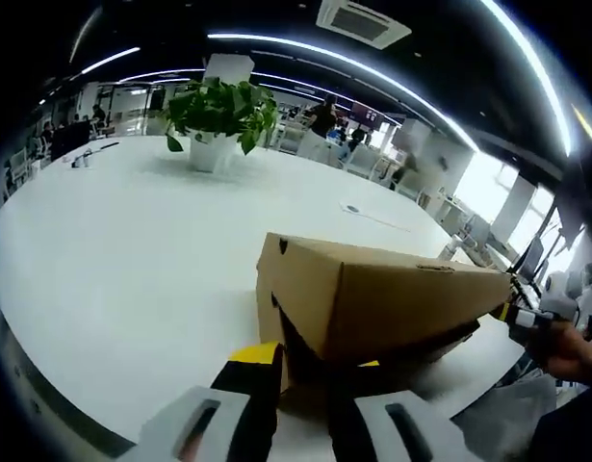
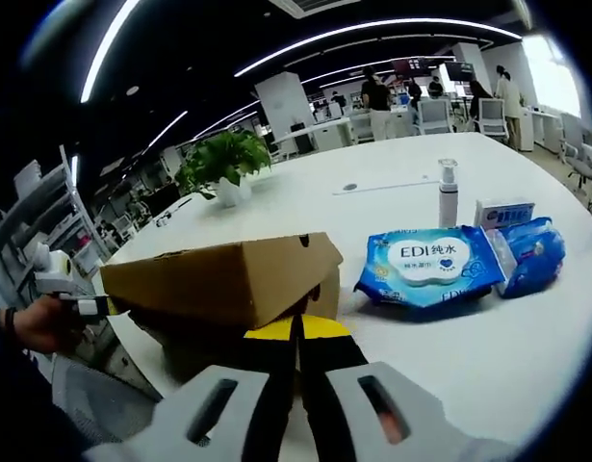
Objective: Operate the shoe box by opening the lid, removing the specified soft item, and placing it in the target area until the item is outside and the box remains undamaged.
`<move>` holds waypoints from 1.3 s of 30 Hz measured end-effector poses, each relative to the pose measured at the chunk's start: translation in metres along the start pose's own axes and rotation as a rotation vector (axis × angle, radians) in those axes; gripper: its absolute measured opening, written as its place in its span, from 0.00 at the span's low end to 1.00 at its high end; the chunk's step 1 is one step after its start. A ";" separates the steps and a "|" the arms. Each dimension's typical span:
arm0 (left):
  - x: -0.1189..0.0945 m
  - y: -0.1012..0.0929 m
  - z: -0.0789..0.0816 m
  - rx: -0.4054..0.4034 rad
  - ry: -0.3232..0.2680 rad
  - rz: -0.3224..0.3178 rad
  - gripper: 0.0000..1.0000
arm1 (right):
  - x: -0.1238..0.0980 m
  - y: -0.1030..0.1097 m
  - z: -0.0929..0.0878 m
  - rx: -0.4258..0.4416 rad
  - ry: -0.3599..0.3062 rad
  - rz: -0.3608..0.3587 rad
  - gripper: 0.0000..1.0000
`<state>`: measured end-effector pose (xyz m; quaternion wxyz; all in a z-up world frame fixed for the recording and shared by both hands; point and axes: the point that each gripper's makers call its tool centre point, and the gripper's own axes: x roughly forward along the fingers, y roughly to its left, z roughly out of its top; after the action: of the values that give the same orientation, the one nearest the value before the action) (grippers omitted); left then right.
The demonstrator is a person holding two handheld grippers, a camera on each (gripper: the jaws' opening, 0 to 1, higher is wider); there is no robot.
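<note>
From where I stood, the cardboard shoe box (image 1: 373,298) sat on the white table (image 1: 122,279), lid lifted a little. The left gripper (image 1: 303,358) pinched the box's near end at six o'clock. The right gripper (image 2: 297,332) had its jaws pressed together at the opposite end. Blue wipe packs (image 2: 435,265) lay at three o'clock, a potted plant (image 2: 223,164) at eleven.

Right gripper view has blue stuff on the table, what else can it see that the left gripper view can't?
Right gripper view: a blue wet-wipes pack, a smaller blue packet, a small white box and a pump bottle. Left gripper view: a ceiling air vent. Both: the cardboard shoe box with its lid lifted, the potted plant and the white table.
</note>
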<state>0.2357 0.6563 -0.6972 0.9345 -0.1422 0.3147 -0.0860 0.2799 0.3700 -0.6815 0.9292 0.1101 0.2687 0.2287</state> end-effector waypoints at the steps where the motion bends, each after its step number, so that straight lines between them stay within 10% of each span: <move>1: -0.001 0.000 0.000 0.000 0.000 0.002 0.18 | 0.000 0.000 -0.001 -0.001 0.003 0.003 0.00; 39: -0.022 0.013 -0.021 -0.021 0.042 0.029 0.18 | -0.012 -0.006 -0.028 -0.003 0.042 -0.002 0.00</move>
<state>0.2066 0.6696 -0.7049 0.9274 -0.1457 0.3370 -0.0721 0.2578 0.3611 -0.7017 0.9238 0.1035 0.2877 0.2305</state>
